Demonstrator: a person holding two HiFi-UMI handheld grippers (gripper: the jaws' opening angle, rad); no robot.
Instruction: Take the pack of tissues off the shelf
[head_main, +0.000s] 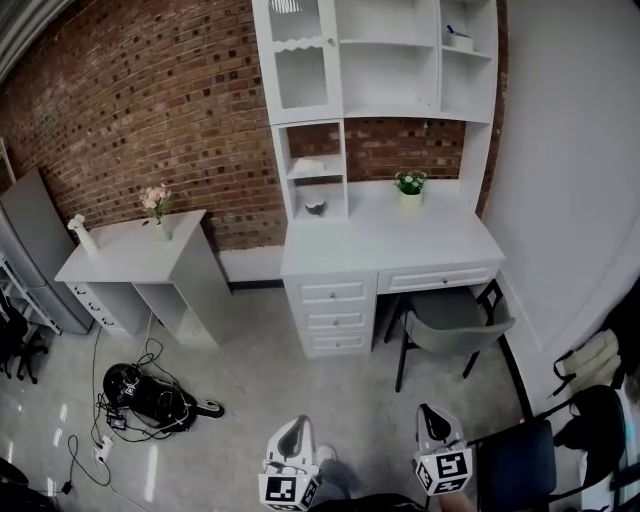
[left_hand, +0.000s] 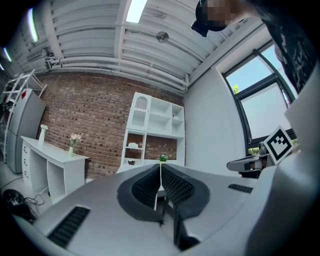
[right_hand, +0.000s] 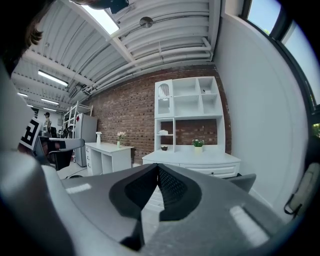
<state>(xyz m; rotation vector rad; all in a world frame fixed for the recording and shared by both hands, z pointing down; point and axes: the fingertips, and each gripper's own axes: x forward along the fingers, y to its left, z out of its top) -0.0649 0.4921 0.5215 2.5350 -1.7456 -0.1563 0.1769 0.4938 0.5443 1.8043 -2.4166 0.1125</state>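
Observation:
The pack of tissues (head_main: 308, 166) lies as a small white bundle on the upper small shelf of the white desk hutch (head_main: 390, 110), above a dark bowl (head_main: 315, 207). It also shows far off in the left gripper view as the tissue pack (left_hand: 133, 145) and in the right gripper view as the tissue pack (right_hand: 163, 132). My left gripper (head_main: 294, 432) and right gripper (head_main: 432, 420) sit low at the front of the head view, well short of the desk. Both have their jaws pressed together with nothing between them: left gripper (left_hand: 160, 166), right gripper (right_hand: 157, 166).
A white desk (head_main: 400, 245) with drawers holds a potted plant (head_main: 410, 184); a grey chair (head_main: 450, 325) is tucked under it. A side table (head_main: 130, 250) with a flower vase (head_main: 157, 205) stands left. Cables and a black device (head_main: 150, 400) lie on the floor. A dark chair (head_main: 520, 460) is at right.

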